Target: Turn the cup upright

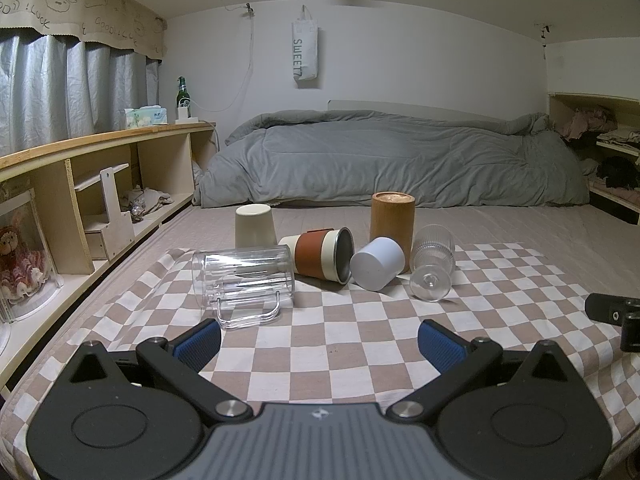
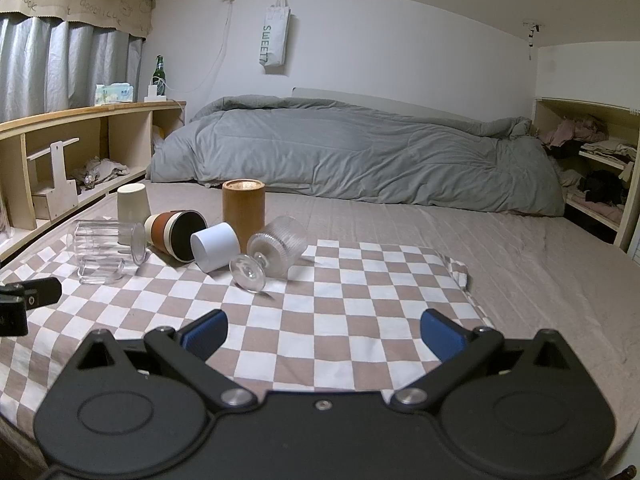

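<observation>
Several cups sit on a checkered cloth [image 1: 344, 332] on the bed. A clear glass mug [image 1: 242, 278] lies on its side at the left, handle toward me. A brown-banded cup [image 1: 322, 254], a white cup [image 1: 378, 263] and a ribbed stemmed glass [image 1: 434, 266] also lie on their sides. A cream cup [image 1: 255, 225] and a wooden cup [image 1: 392, 229] stand upside down behind. My left gripper [image 1: 320, 342] is open and empty, just short of the mug. My right gripper [image 2: 324, 334] is open and empty, in front of the stemmed glass [image 2: 276, 254].
A grey duvet [image 1: 392, 160] is heaped at the back of the bed. A wooden shelf unit [image 1: 100, 184] runs along the left. Open shelves with clothes [image 2: 592, 168] stand at the right. The cloth's right edge [image 2: 456, 268] is rumpled; bare mattress lies beyond it.
</observation>
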Demonstrator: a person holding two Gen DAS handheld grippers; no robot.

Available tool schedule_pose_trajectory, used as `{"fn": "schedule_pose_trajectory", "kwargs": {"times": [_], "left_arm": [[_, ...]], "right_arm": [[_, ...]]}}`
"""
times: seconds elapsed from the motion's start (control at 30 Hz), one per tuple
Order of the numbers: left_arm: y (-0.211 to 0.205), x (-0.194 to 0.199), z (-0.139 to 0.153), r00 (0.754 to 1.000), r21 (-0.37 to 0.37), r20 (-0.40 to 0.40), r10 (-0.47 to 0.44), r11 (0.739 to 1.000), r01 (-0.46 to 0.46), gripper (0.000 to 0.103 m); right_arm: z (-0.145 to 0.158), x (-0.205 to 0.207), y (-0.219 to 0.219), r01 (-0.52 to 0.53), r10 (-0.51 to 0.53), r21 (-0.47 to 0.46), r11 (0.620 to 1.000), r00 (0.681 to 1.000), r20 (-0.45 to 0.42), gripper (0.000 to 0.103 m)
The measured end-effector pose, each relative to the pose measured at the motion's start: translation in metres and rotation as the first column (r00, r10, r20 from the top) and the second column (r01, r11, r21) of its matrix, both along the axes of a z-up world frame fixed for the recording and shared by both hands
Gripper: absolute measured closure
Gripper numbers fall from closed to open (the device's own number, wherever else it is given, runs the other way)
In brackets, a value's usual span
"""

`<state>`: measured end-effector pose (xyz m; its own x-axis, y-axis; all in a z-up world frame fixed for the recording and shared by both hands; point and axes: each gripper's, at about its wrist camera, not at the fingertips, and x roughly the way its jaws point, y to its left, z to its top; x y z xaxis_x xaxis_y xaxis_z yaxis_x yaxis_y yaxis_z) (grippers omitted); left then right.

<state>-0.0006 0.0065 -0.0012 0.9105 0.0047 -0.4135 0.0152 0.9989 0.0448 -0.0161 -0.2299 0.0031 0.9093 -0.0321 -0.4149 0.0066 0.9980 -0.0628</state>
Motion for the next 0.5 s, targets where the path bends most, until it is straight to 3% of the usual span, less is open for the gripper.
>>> {"fn": "schedule_pose_trajectory", "kwargs": {"times": [0.5], "left_arm": [[-0.0006,-0.0006,0.0017,1.0,0.0,0.002,0.002,1.0,-0.002,0.0]], "right_arm": [[-0.0002,0.0004,0.0011,0.001,-0.001,-0.002,1.0,1.0,-0.001,0.0]]}}
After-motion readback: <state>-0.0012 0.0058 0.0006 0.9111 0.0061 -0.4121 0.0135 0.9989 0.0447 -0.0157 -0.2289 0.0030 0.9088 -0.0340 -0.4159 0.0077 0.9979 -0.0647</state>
